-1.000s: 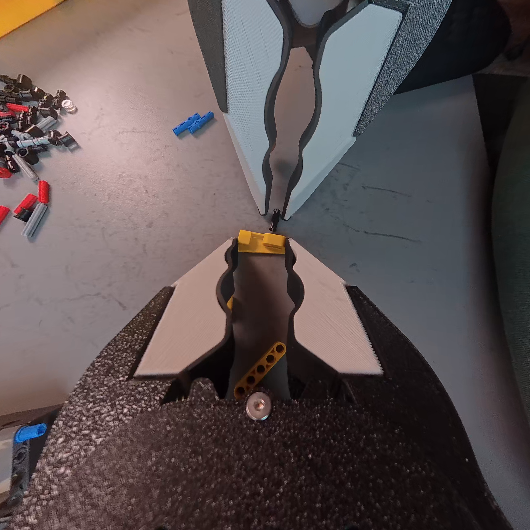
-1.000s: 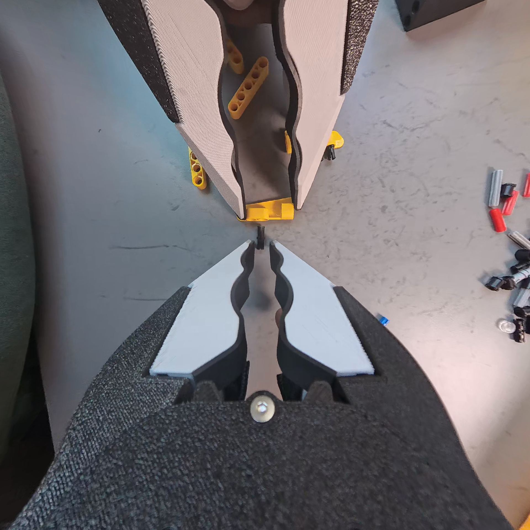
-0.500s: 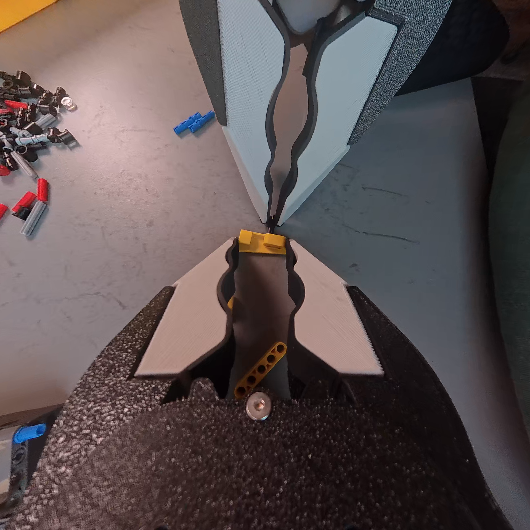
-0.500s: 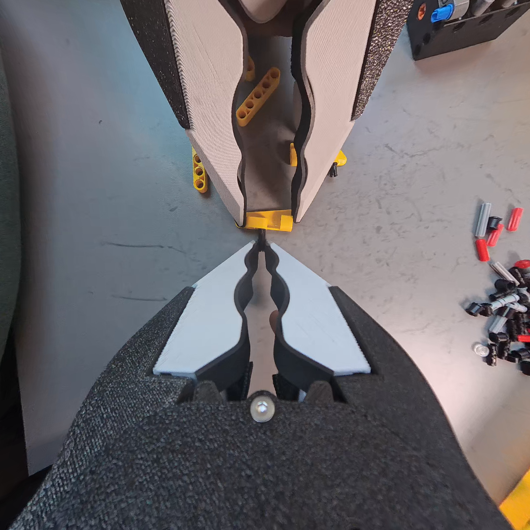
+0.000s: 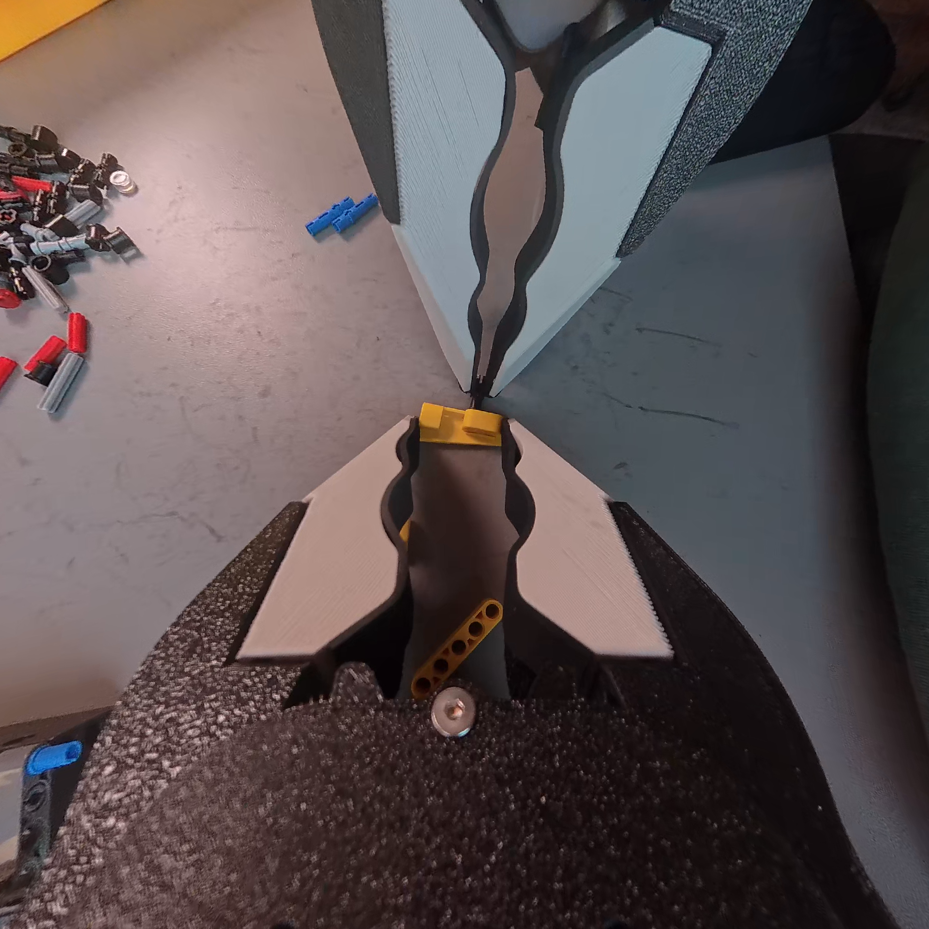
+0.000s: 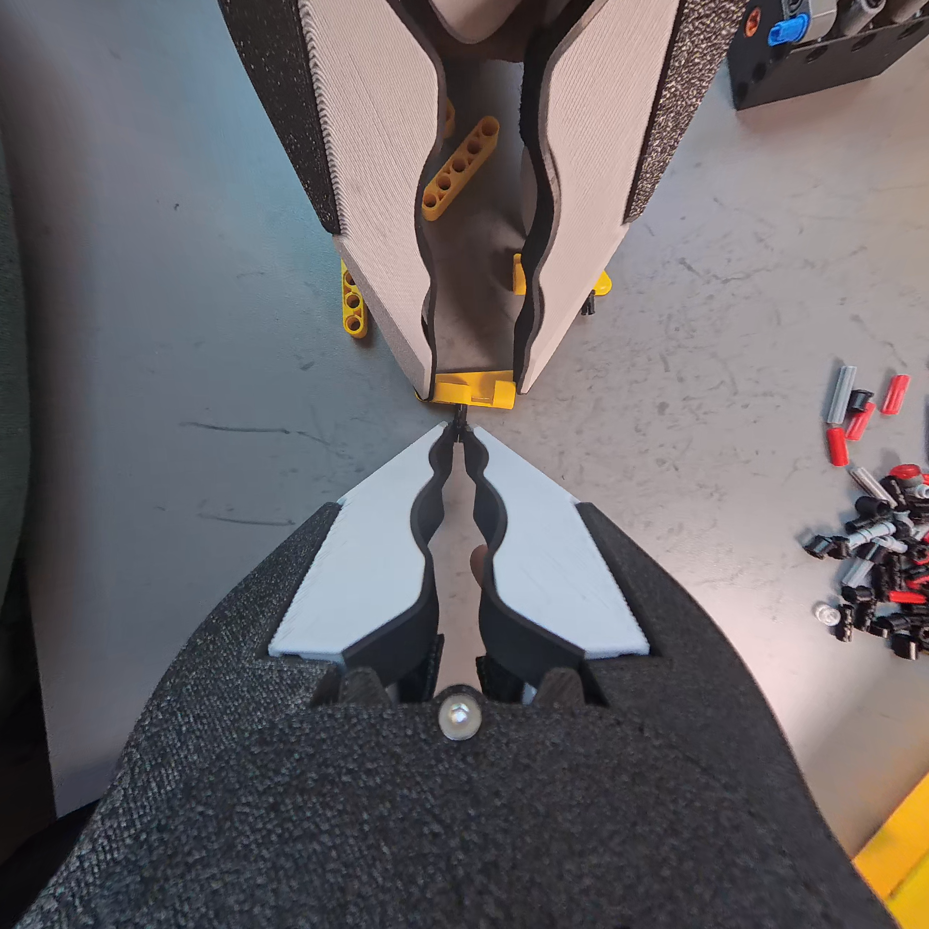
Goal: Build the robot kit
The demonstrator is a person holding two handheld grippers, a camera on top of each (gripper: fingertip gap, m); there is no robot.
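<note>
My left gripper (image 5: 461, 425), with grey fingers, is shut on a small yellow piece (image 5: 460, 424) held across its tips above the grey table (image 5: 211, 452). It shows again in the right wrist view (image 6: 472, 393), piece (image 6: 472, 392) at its tips. My right gripper (image 6: 457, 431), with pale blue fingers, is shut on a tiny black pin (image 6: 458, 420). It faces the left gripper tip to tip, and the pin touches the yellow piece. In the left wrist view the right gripper (image 5: 480, 389) comes from above with the pin (image 5: 475, 398).
A loose pile of black, grey and red small parts (image 5: 45, 236) (image 6: 885, 563) lies to one side. Two blue pins (image 5: 342, 215) lie near it. Yellow holed beams (image 6: 460, 168) (image 6: 353, 301) lie under the left gripper. A black block with parts (image 6: 824, 50) stands far right. The tips of both grippers are at nearly the same place.
The right gripper moved in toward the left one and its jaws closed tighter on the black pin. The pin's tip now meets the yellow piece. The left gripper stayed still.
</note>
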